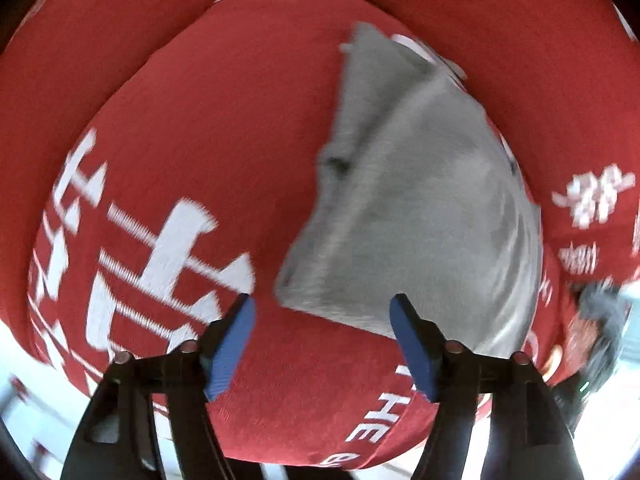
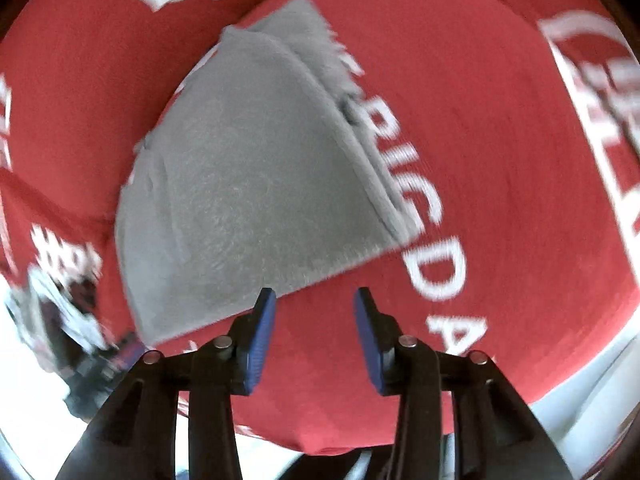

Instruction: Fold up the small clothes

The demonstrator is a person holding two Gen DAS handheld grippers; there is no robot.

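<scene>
A small grey garment lies folded on a red cloth with white lettering. In the left wrist view my left gripper hovers over the garment's near corner, its blue pads wide apart and nothing pressed between them. In the right wrist view the same grey garment lies ahead and to the left. My right gripper stands open just off its near edge, over bare red cloth. The left pad is close to the garment's hem; I cannot tell if it touches.
The red cloth covers the whole work surface and ends at a pale edge near the bottom of both views. The other gripper shows as a dark blurred shape at the right edge of the left view, and again as a blurred dark shape at the left of the right view.
</scene>
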